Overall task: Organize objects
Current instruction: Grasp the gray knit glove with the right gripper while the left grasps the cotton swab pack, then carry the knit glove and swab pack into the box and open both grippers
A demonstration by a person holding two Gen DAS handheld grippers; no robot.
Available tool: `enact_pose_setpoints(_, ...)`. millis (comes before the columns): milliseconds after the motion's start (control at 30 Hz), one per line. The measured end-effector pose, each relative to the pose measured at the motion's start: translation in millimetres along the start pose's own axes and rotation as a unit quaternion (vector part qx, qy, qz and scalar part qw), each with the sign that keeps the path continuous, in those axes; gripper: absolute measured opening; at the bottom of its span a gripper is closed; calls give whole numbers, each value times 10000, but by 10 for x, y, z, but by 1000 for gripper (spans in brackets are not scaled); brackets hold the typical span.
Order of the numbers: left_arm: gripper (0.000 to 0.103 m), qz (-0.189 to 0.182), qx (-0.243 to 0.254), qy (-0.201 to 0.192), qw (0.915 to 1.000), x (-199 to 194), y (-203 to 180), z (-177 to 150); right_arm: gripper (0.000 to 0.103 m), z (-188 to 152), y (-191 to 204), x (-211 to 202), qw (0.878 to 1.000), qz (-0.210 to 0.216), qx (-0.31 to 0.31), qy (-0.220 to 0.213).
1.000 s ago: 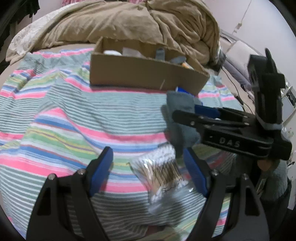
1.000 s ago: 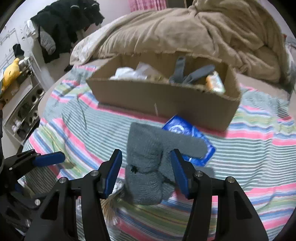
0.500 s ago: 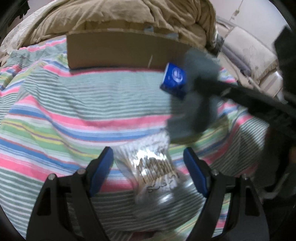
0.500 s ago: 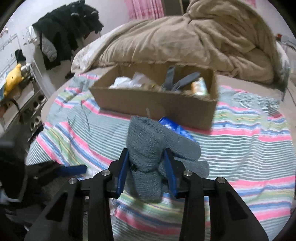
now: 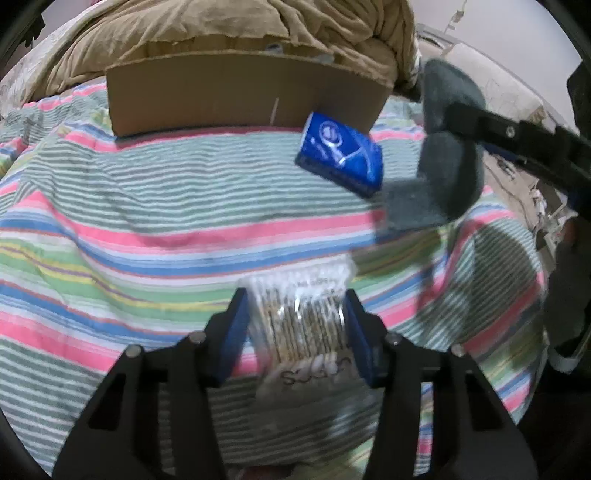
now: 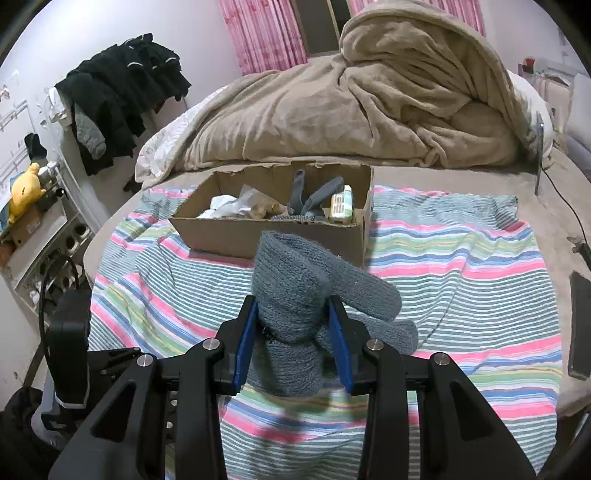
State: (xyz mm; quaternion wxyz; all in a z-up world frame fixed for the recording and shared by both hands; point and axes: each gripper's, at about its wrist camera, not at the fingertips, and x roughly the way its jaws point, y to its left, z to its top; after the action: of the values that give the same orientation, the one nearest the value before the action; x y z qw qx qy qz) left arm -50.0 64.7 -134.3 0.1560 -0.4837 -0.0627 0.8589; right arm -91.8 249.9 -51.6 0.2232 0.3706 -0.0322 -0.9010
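**Both grippers loaded over a striped bed**

The left gripper [image 5: 295, 317] is clamped on a clear packet of cotton swabs [image 5: 301, 317]; the right gripper [image 6: 291, 332] is pinched tight on a grey sock [image 6: 295, 291], held above the bed. A striped sheet [image 6: 461, 266] — pink, green, blue — covers the mattress, with a tan blanket [image 6: 369, 110] heaped behind. A cardboard box [image 6: 266, 236] holding assorted items sits on the sheet, and a blue packet [image 5: 340, 155] lies just before it. Pink curtains [image 6: 262, 33] hang behind; dark clothes [image 6: 122, 92] pile up to the left.
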Motion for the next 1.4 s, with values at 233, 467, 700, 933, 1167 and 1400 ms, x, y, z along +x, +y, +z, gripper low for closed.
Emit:
enact_pose_setpoints(233,51,-109,-24,-405,9991,-351,11,165,39,86,45,-100,9999,-18,-80,-140)
enact_pose_setpoints(467,51,-52,-51,-749,9972,-626,162,328,39,204,151,-96,9995,-4,-225,-209)
enact_pose_setpoints(700,51,-53,-62,-1046,9945,-727,252,472,39,379,232,-127,9988,-14,-354,-346)
enact_pose_setpoints(933,51,73,99,-1484,9889,-932,257,767,39,643,317,-124,9971,-69,-549,-516)
enact_pose_setpoints(1167,51,165,216,-1837,9826,-1092,314,1108,39,919,410,6,9943,-210,-874,-574)
enact_pose_setpoints(1400,51,26,224,-2001,9795,-1014,386,1485,39,1150,372,225,9943,-277,-889,-517)
